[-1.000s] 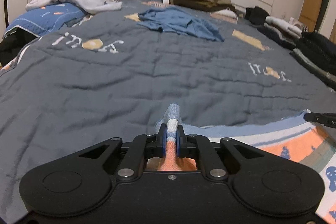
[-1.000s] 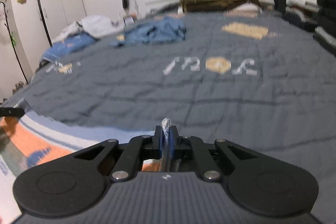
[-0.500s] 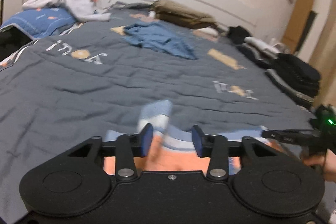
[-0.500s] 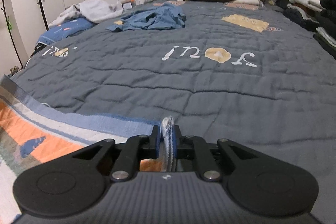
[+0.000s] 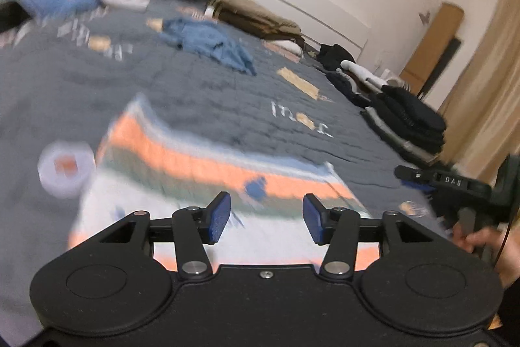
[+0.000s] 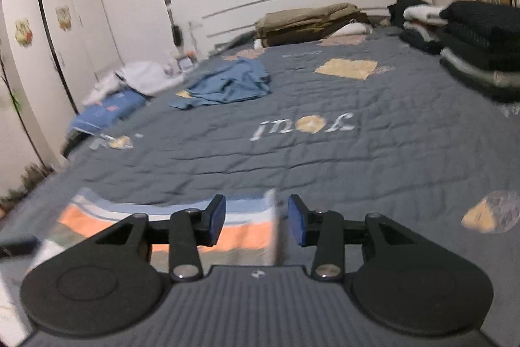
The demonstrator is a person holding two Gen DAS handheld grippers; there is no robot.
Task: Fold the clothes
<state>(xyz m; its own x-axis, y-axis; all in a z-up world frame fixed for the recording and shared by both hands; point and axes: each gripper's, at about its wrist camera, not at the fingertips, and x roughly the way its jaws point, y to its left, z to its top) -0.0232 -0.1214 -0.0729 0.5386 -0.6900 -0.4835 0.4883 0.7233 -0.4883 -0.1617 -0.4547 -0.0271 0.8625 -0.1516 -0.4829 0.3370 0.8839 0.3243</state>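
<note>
Lying flat on the grey quilt point(image 5: 201, 93), the striped garment point(image 5: 208, 165) is running its orange and blue bands crosswise before both tools, its far edge facing the headboard. The left gripper point(image 5: 266, 218) and right gripper point(image 6: 256, 220) are both gaping wide, holding nothing. Only the left view is showing the hand point(image 5: 487, 244) gripping the right tool; the right view is showing the wardrobe point(image 6: 48, 54).
</note>
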